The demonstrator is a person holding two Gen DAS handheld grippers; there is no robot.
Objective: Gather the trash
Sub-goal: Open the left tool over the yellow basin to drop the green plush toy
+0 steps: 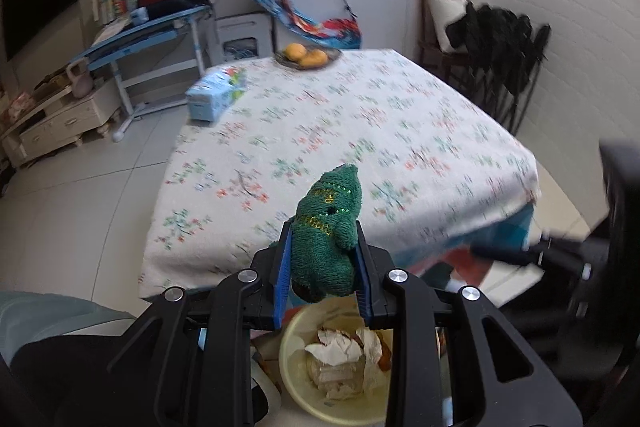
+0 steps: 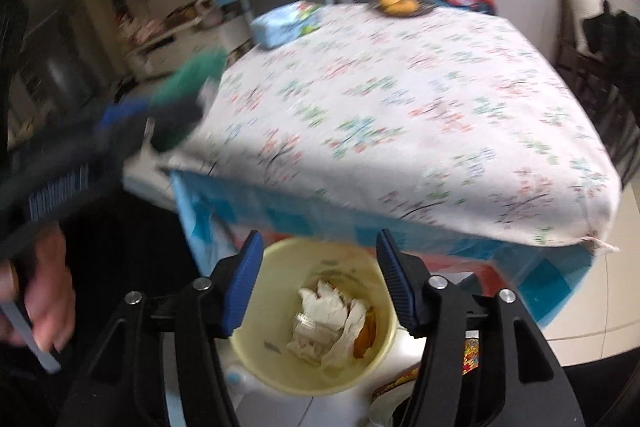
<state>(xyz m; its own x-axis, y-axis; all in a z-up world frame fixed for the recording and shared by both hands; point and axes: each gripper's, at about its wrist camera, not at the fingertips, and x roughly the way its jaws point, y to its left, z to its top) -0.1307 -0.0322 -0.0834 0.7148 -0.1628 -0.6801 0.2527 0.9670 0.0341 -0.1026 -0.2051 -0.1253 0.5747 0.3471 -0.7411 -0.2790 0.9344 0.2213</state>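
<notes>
My left gripper is shut on a green terry cloth with gold stitching and holds it above a pale yellow trash bin. The bin holds crumpled white tissues, clear plastic and orange peel. In the right wrist view the bin sits on the floor right below my right gripper, which is open and empty. The left gripper with the green cloth shows blurred at the left of that view.
A table with a floral cloth stands just beyond the bin. A blue tissue pack and a plate of oranges sit at its far side. A dark chair is at the right. A snack wrapper lies by the bin.
</notes>
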